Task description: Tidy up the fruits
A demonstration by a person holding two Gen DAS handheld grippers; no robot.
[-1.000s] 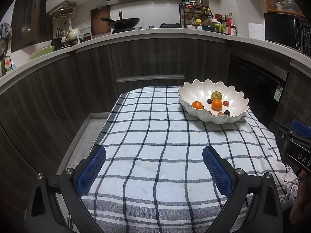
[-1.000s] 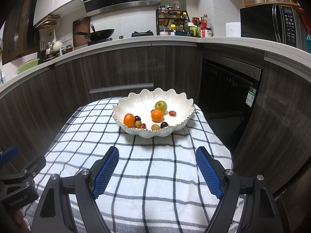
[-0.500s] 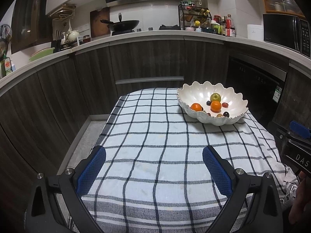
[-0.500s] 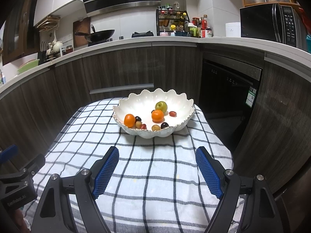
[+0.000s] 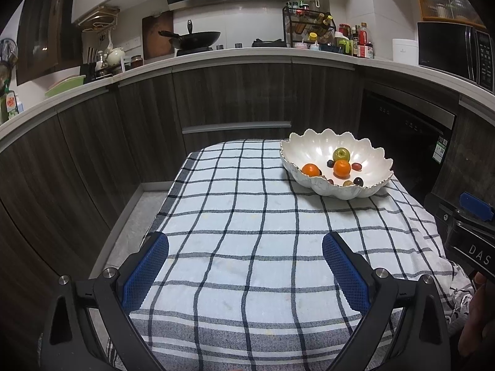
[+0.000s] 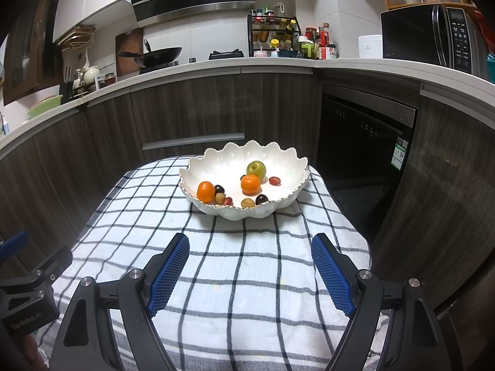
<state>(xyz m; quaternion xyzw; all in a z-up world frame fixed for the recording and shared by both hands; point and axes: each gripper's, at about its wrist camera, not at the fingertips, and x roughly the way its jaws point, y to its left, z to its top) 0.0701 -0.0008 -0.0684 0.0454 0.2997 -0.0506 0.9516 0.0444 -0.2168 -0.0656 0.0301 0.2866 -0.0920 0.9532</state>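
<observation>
A white scalloped bowl stands at the far end of a table under a checked cloth. In the bowl lie a green apple, two oranges and several small dark and red fruits. My right gripper hovers open over the cloth, short of the bowl, with nothing between its blue pads. My left gripper is also open and empty, over the cloth to the left of the bowl. In the left wrist view the apple and the oranges show too.
Dark wood cabinets and a white counter curve behind the table. A wok, a spice rack and a microwave stand on the counter. A black dishwasher is to the right. The floor drops off left of the table.
The left wrist view has shifted very slightly, so the bowl sits a touch lower and to the left. Nothing else has moved; both grippers stay open.
</observation>
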